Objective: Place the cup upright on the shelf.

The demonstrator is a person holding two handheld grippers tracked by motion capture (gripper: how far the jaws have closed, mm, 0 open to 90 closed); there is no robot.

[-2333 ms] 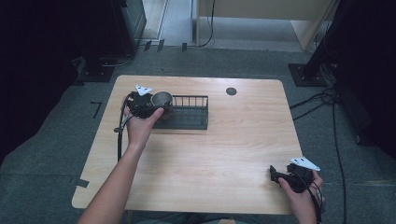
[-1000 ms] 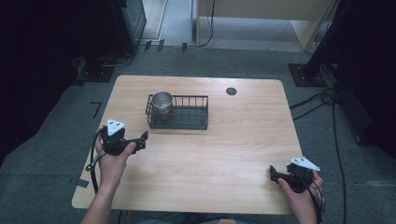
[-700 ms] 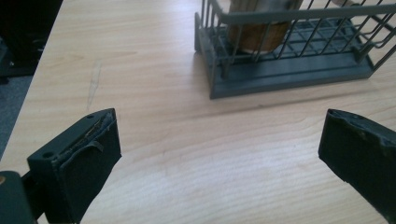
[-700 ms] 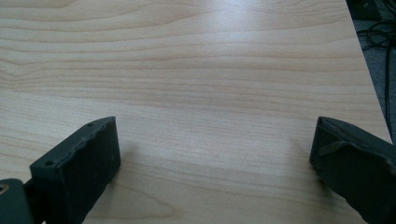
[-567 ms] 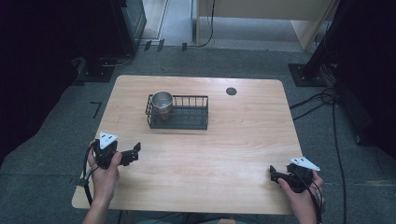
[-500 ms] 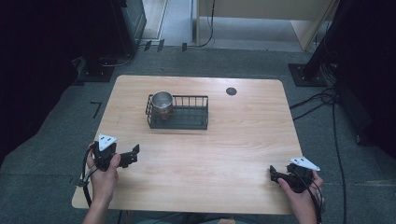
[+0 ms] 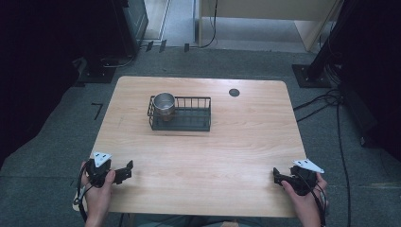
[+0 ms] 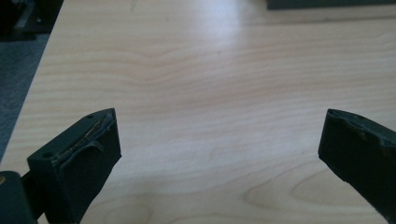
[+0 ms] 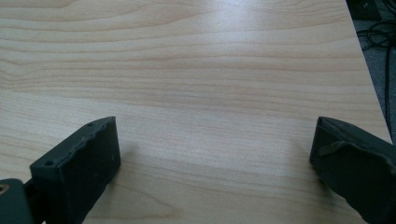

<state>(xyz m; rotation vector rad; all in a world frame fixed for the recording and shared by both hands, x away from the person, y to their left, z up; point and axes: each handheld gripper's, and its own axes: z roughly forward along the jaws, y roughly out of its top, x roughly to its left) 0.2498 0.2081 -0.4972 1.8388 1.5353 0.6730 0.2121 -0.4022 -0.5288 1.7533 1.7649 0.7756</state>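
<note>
Left tongs [image 7: 126, 171] and right tongs [image 7: 276, 176] gape wide.

A steel cup [image 7: 164, 104] stands upright in the left end of a black wire basket [image 7: 189, 116] — near the table's [image 7: 246, 151] far edge.

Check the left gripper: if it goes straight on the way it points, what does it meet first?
Likely nothing soon: the left gripper, jaws open, points right across bare table. The wire basket seems off its line.

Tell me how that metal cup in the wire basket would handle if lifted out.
The metal cup looks rigid, so it should hold shape under a squeeze. Its shiny wall may be slippery. It stands upright in the left end of the wire basket, and would probably roll if tipped.
</note>
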